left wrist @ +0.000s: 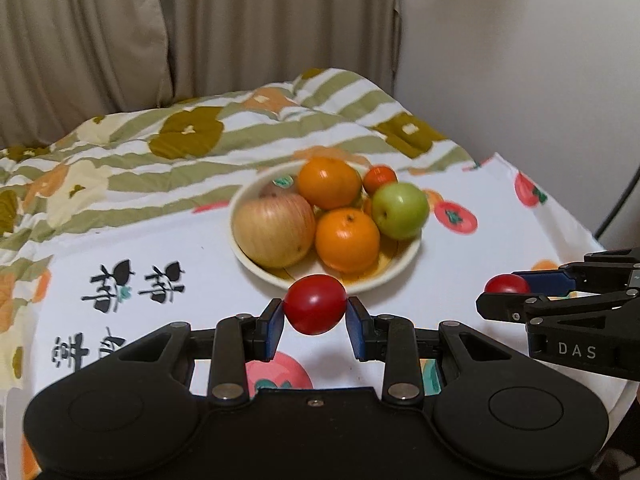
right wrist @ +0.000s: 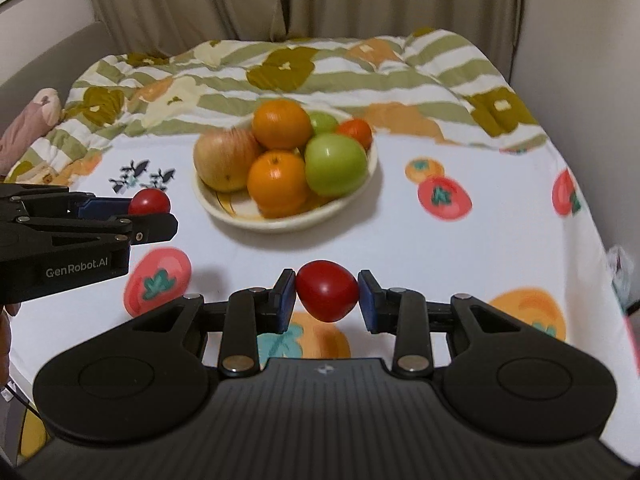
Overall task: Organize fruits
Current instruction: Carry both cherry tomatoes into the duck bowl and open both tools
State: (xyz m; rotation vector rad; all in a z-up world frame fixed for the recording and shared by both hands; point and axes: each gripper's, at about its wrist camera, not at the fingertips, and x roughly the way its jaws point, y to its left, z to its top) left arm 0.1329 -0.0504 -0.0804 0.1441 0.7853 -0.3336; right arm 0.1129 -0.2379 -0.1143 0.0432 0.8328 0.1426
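Left wrist view has the left gripper [left wrist: 315,312] clamped on a red tomato [left wrist: 316,304] just short of the bowl [left wrist: 400,268], hiding part of the near rim. At the right edge the right gripper [left wrist: 505,294] is cut off, its jaws pinching a second tomato [left wrist: 506,284] — half hidden. Right wrist view shows that tomato [right wrist: 327,290] held above the cloth [right wrist: 500,248]. Oranges [right wrist: 277,180], apples [right wrist: 335,164] fill the blurred bowl; open cloth lies on both sides.

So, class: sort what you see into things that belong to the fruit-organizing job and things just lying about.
Job: left gripper, right gripper, each holding a cherry tomato; bowl of fruit.
Lying about: patterned quilt, curtain, printed tablecloth.
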